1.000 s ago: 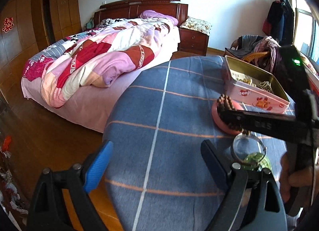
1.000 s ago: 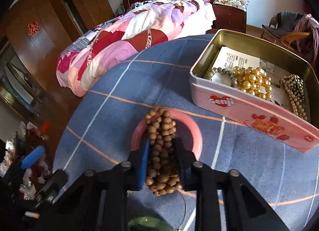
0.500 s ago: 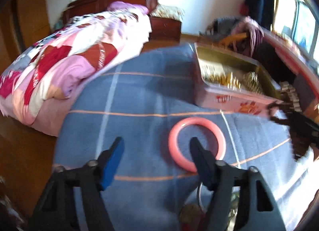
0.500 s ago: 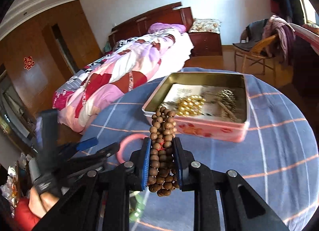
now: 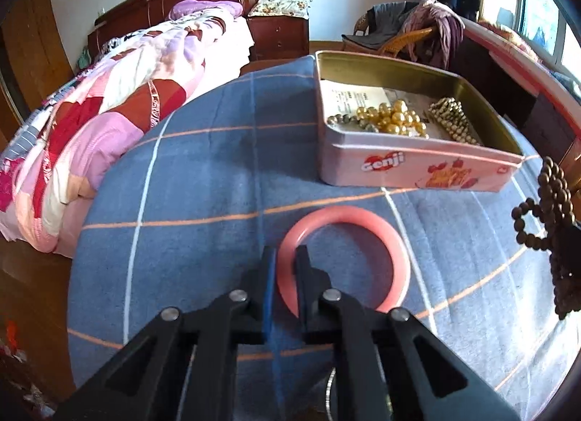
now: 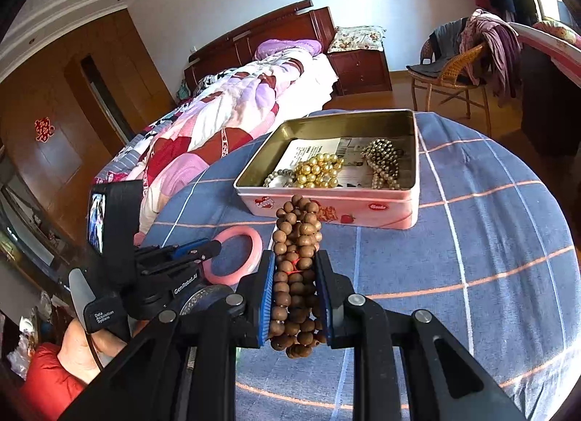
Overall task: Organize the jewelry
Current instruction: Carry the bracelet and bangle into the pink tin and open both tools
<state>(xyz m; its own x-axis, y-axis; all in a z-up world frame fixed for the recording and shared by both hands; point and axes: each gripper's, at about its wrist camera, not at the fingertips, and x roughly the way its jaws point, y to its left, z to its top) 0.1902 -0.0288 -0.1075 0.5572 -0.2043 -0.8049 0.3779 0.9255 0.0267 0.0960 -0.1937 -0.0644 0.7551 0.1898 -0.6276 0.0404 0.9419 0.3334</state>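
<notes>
Two grips: left gripper [image 5: 285, 268] just closed on pink bangle [image 5: 363, 217] rim; right gripper [image 6: 295, 286] clamps wooden beads [image 6: 296, 239].

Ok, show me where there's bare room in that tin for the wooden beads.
Inside the tin, the far end is barest: only the paper sheet lies there, toward the back wall. The near end is crowded with grey beads, gold pearls and the pale bead strand. A narrow gap shows between the pearls and the strand.
</notes>
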